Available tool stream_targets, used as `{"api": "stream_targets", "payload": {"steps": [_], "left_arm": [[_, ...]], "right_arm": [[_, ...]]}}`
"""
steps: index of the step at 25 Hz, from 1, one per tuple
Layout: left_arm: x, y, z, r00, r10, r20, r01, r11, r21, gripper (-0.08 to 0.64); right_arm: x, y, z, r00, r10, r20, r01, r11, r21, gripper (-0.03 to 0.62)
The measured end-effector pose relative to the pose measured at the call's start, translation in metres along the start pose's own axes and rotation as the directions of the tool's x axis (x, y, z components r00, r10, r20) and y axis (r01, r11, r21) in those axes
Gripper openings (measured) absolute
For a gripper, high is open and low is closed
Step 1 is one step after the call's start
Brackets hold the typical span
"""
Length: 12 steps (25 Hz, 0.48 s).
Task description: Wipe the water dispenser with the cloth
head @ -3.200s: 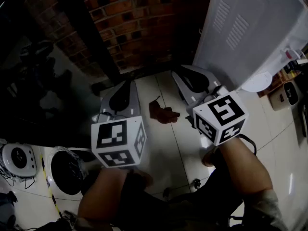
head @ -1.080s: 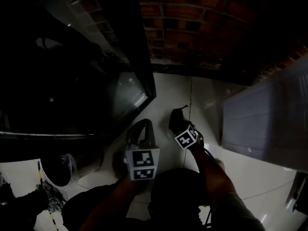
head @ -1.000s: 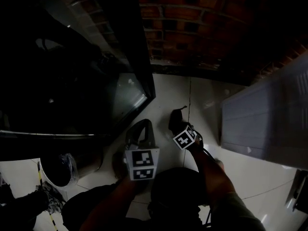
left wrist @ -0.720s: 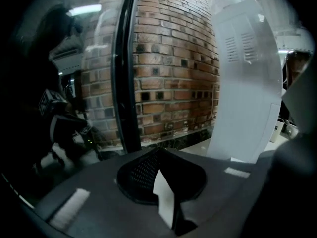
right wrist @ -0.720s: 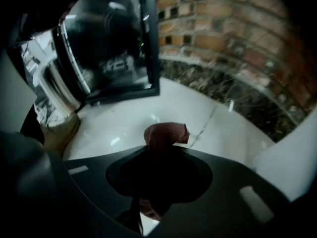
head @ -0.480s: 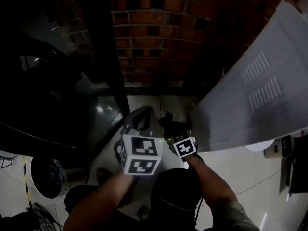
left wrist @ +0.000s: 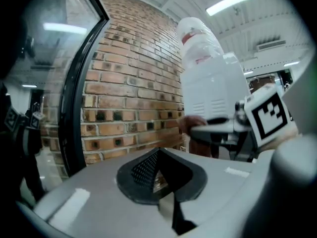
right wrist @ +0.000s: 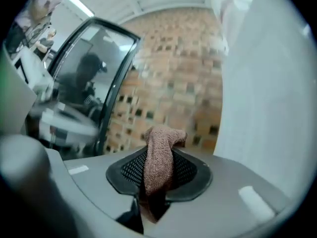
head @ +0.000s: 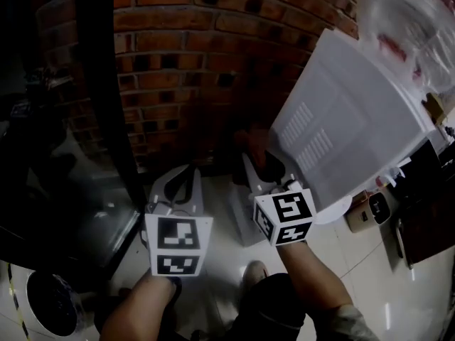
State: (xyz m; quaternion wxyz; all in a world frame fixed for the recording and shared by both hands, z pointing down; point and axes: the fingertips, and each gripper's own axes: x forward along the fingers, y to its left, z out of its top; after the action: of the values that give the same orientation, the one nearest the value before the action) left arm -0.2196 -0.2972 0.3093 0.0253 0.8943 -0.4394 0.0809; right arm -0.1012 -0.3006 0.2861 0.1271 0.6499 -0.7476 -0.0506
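The white water dispenser [head: 341, 133] stands at the right against the brick wall, with a clear bottle [head: 405, 20] on top. My right gripper [head: 261, 168] is shut on a brown cloth [right wrist: 159, 157], which sticks up out of its jaws. The cloth hangs in the air just left of the dispenser's vented side panel [right wrist: 267, 108]; I cannot tell whether it touches. In the left gripper view, the cloth [left wrist: 190, 124] shows at the right gripper's tip, in front of the dispenser [left wrist: 213, 93]. My left gripper [head: 185, 180] is held to the left, shut with nothing in it [left wrist: 157, 155].
A red brick wall [head: 192, 62] fills the back. A black-framed glass panel [head: 99, 84] stands at the left. A round white device [head: 39, 300] lies on the pale tiled floor at the lower left. A beige box [head: 370, 208] sits at the dispenser's right.
Both grippers have come up from the floor. The right one took hold of the cloth that lay on the tiles and now holds it up beside the dispenser.
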Motion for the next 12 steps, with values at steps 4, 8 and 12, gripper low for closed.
{"api": "stream_targets", "payload": {"steps": [4,8,12], "left_arm": [[0.0,0.008,0.002,1.0,-0.001,0.002,0.001,1.0,-0.014,0.0],[-0.007,0.013,0.005,1.0,-0.001,0.013,0.001,1.0,-0.018,0.0],[-0.011,0.016,0.006,1.0,0.001,0.019,0.0,1.0,-0.028,0.0]], "right_arm": [[-0.013,-0.043,0.106,0.963,-0.169,0.208,0.174,0.985,-0.005,0.12],[-0.023,-0.08,0.182,0.899,-0.298,0.321,0.32,0.947,-0.015,0.12],[-0.025,-0.107,0.226,0.853,-0.384,0.353,0.426,0.904,-0.047,0.121]]}}
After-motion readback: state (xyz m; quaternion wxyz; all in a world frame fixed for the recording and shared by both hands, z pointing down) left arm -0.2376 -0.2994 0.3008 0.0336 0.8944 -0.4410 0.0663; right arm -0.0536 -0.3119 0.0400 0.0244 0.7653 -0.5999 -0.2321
